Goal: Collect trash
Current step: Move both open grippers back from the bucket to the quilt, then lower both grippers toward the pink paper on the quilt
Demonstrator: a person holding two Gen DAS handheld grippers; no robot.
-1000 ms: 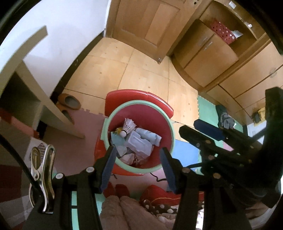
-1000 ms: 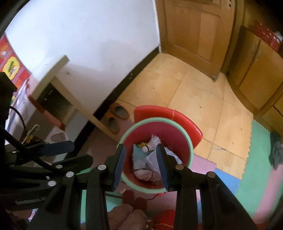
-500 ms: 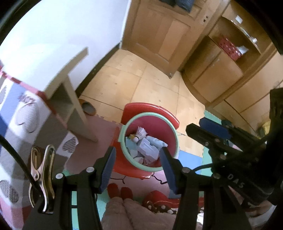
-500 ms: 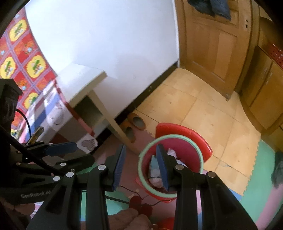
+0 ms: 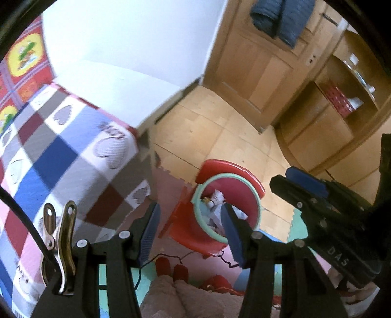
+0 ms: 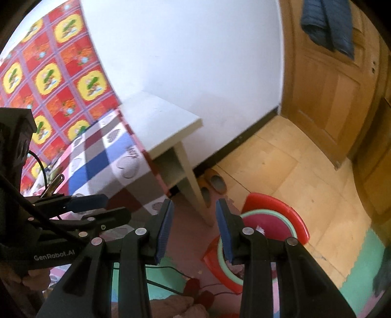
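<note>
Right now both grippers hang above the floor w/ nothing held. Left gripper (image 5: 190, 234): fingers (image 5: 149, 232) spread, only air betw. them; right gripper (image 6: 193, 232): fingers (image 6: 223, 230) also apart, gap narrower, empty too. Red bin (image 5: 246, 198) w/ a pale green rim stands on the floor, at the jagged edge where the pink foam mat (image 5: 171, 186) meets the wood floor (image 5: 215, 127); its red lid stands tipped up at the far side. Trash (image 5: 216, 199) is inside the bin: crumpled white/pale blue paper plus what looks like a shuttlecock, partly hidden behind the left gripper's right finger. In the right wrist view the bin (image 6: 271, 215) sits just past the right finger, contents mostly hidden. Bed w/ a checked heart blanket (image 5: 56, 151) fills the left side; a white side table (image 6: 156, 119) stands at its corner against the wall, a pair of slippers (image 6: 212, 183) on the floor beside it. Wooden door (image 6: 327, 97) w/ dark clothing (image 6: 327, 22) hung on it at far right.
</note>
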